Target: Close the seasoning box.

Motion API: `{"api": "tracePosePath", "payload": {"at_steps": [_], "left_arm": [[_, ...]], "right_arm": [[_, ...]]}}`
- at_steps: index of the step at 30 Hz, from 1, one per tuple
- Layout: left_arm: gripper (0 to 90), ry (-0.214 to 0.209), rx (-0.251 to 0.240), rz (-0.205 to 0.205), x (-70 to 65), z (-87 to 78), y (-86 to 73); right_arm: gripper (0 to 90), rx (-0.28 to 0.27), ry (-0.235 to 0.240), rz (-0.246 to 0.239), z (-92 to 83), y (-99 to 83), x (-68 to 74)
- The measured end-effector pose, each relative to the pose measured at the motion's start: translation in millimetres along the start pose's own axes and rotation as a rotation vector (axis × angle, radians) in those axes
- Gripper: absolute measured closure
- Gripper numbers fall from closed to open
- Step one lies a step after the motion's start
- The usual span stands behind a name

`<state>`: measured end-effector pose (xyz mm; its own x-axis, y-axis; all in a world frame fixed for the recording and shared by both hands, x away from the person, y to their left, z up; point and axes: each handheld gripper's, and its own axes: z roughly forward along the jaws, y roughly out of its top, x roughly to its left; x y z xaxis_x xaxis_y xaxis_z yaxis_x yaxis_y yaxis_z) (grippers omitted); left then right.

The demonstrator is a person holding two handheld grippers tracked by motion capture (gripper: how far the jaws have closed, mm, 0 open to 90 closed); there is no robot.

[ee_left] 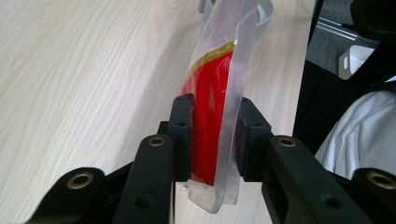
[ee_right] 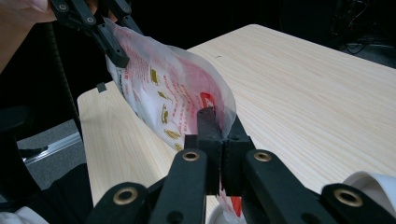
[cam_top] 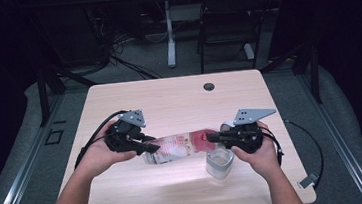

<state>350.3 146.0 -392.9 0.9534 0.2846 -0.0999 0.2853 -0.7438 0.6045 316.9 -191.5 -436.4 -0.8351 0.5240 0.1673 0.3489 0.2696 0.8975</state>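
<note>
Nearest the bench's front edge, toward its right corner, a clear cup is seen standing upright, just below the right gripper. A printed plastic pouch, clear with red and gold markings, is held above the bench between the two grippers, stretched lengthwise from left to right across the front half.

In the right gripper view, the jaws of the right gripper are seen pressed together on one end of the pouch. In the left gripper view, the other end of the pouch is seen between the jaws of the left gripper, whose pads lie against its two sides; a firm grip is shown.

Farther back, the bench is bare up to a round grommet hole near the far edge. Beyond the bench, a chair is seen on the floor.
</note>
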Motion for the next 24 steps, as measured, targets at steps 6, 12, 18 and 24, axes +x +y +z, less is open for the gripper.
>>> {"api": "tracePosePath", "payload": {"at_steps": [6,12,18,24], "left_arm": [[72.2,0.000,0.011,0.005,-0.5,-0.9,3.4],[72.3,0.003,0.025,0.012,-0.1,-1.8,6.8],[72.4,0.010,0.031,0.013,-0.8,-2.0,9.6],[72.5,0.010,0.035,0.015,-1.0,-2.8,12.6]], "right_arm": [[89.2,0.004,-0.007,-0.003,-1.3,-0.3,-0.4],[89.2,0.002,-0.004,0.000,-1.9,-0.7,-0.8],[89.1,0.003,-0.008,-0.001,-2.6,-0.8,-0.9],[89.1,0.010,-0.013,-0.003,-4.0,-1.0,-1.3]]}}
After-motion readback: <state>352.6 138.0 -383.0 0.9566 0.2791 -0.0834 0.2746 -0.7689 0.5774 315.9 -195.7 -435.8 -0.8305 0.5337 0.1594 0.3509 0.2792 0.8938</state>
